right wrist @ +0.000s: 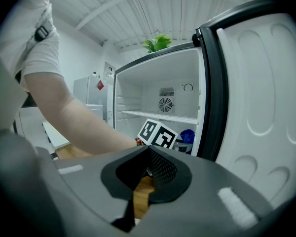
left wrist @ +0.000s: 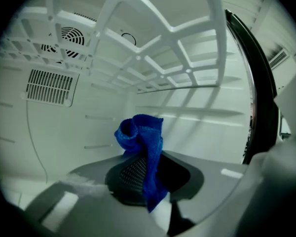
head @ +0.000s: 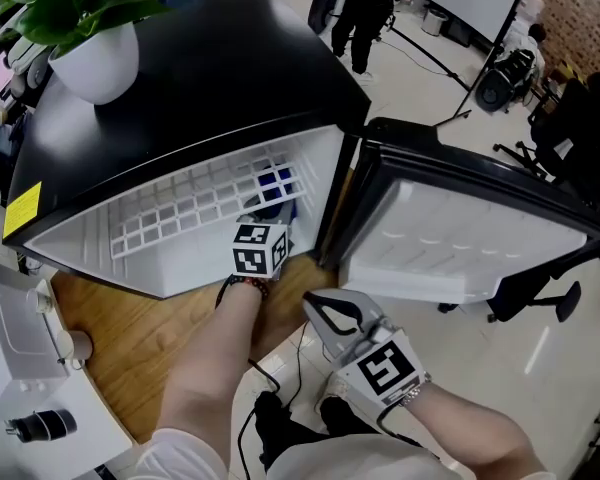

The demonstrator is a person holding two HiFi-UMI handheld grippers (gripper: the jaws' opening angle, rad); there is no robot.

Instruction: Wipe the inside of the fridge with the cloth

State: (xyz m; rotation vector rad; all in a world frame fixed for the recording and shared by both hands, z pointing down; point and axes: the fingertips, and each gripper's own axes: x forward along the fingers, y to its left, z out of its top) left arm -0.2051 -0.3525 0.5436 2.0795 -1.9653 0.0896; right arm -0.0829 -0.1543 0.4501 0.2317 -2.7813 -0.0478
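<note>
The fridge front is wide open, door standing off to the right. Inside, the wire shelf caps the room overhead, with free space either side of the left gripper and its cloth, sitting mid-compartment.

Leafy green plant sits in a round white pot at top left, wooden floor lower left, white machine at the left edge, a person stands at the back, black office chair at right
</note>
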